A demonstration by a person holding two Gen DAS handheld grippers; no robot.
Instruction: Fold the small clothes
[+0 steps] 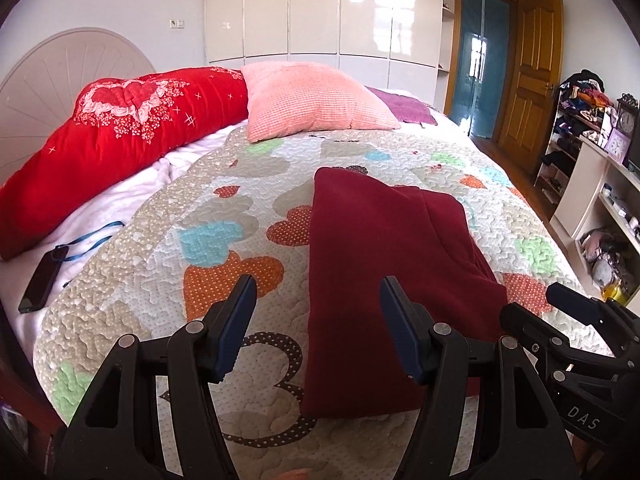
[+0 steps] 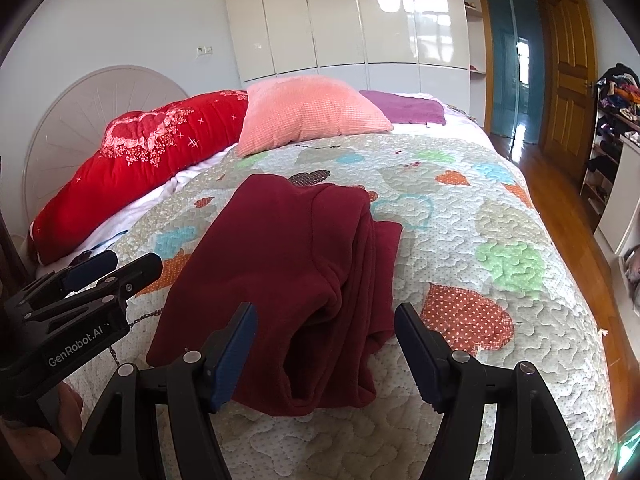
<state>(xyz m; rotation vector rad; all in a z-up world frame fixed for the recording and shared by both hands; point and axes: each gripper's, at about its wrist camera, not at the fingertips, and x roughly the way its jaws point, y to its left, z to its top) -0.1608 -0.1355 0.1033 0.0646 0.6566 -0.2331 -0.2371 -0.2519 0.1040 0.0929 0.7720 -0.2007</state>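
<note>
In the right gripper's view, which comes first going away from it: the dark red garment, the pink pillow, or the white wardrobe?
1. Dark red garment, on the quilt just ahead of the right gripper.
2. Pink pillow, farther up the bed, slightly left.
3. White wardrobe, against the back wall.

Garment's (image 1: 384, 272) near hem behind jaws; shelf clutter (image 1: 588, 104) indistinct
</note>
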